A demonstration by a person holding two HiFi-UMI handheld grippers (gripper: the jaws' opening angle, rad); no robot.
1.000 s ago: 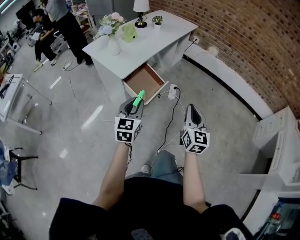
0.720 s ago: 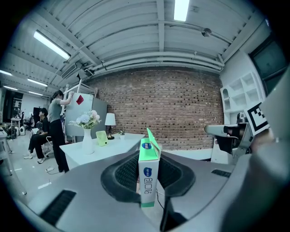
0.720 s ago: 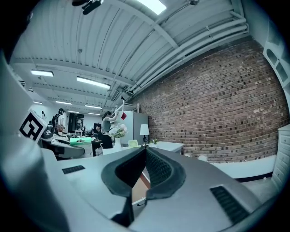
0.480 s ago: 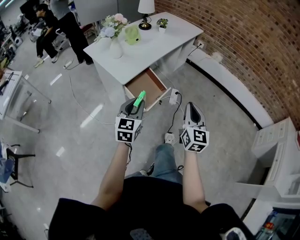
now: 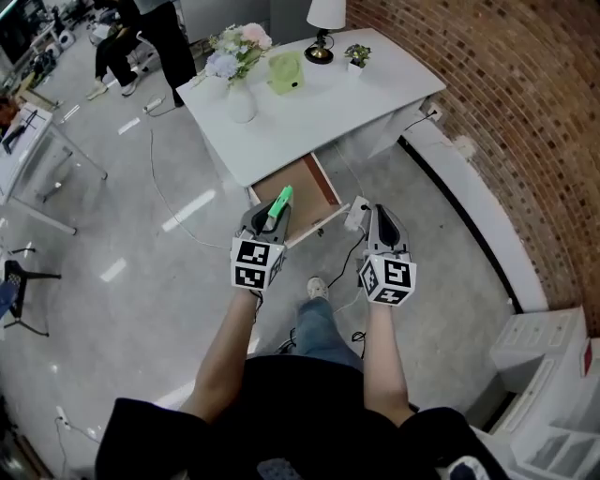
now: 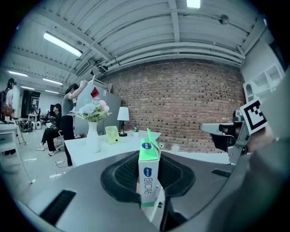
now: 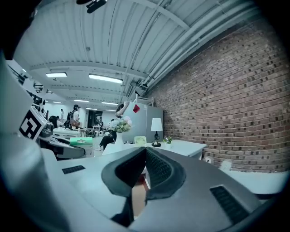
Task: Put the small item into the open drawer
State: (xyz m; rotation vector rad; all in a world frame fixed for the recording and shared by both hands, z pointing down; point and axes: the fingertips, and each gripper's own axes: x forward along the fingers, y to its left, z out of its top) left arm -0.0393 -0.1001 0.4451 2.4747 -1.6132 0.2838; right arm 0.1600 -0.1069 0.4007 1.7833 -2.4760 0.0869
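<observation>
The small green-and-white carton (image 6: pixel 149 174) stands upright, pinched between the dark pads (image 6: pixel 122 174) of the left gripper (image 5: pixel 268 216), its folded top poking above the jaws. The jaws are closed on its two flat sides.

At 3 o'clock of it, level and well apart, the right gripper (image 5: pixel 382 221) holds nothing. Its jaws are pressed together at the tips, with only a narrow slit lower down.

In the head view, the open drawer (image 5: pixel 302 187) lies at 12 o'clock of the left gripper. Its front edge lies just past the carton's top, and its brown bottom is bare. The drawer juts out from under the near edge of the white desk (image 5: pixel 323 112).

On the desk stand:
- a vase of flowers (image 5: pixel 238 86) at 11 o'clock
- a pale green object (image 5: pixel 286 73) at 12 o'clock
- a lamp (image 5: pixel 325 21) and a small plant (image 5: pixel 356 54) at 1 o'clock

A white power strip (image 5: pixel 357 212) lies on the floor by the drawer's right corner, between the two grippers. A black cable (image 5: pixel 349 264) runs from it toward the person's shoe (image 5: pixel 316 287).

At 9 o'clock the grey floor (image 5: pixel 141 272) is open and wide. At 3 o'clock a white ledge (image 5: pixel 473 202) and the brick wall (image 5: pixel 525 103) close that side. People (image 5: pixel 155 33) stand far off at 11 o'clock.
</observation>
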